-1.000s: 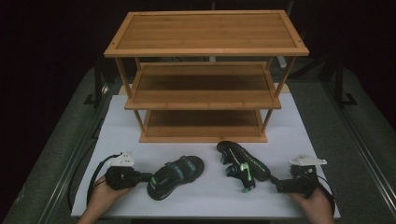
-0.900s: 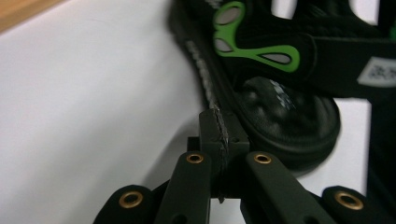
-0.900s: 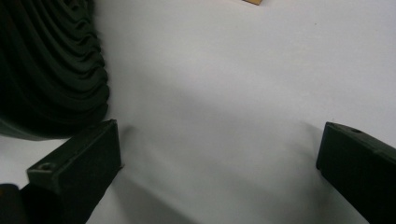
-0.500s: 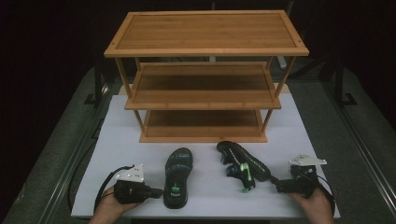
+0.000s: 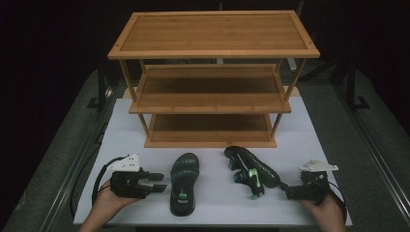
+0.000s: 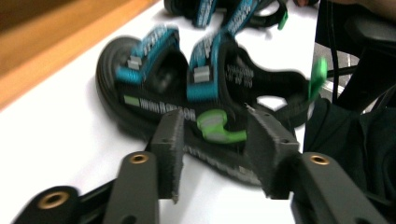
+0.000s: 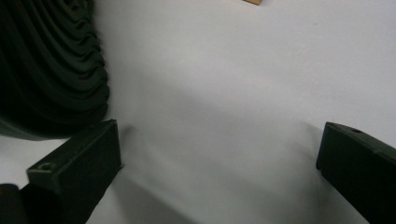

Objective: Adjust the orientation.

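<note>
Since the earlier frame, the left gripper (image 5: pixel 158 182) has let go of the left sandal (image 5: pixel 183 182); its jaws have just been opening and are now standing apart beside it. The sandal is lying upright at lower centre, no longer angled. The right gripper (image 5: pixel 285 191) is resting wide open near the other sandal (image 5: pixel 249 167).

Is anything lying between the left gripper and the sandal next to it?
Nothing visible. The left gripper, jaws just opened with nothing between them, sits right beside the upright sandal, with bare white table around them. The other sandal lies farther right.
</note>
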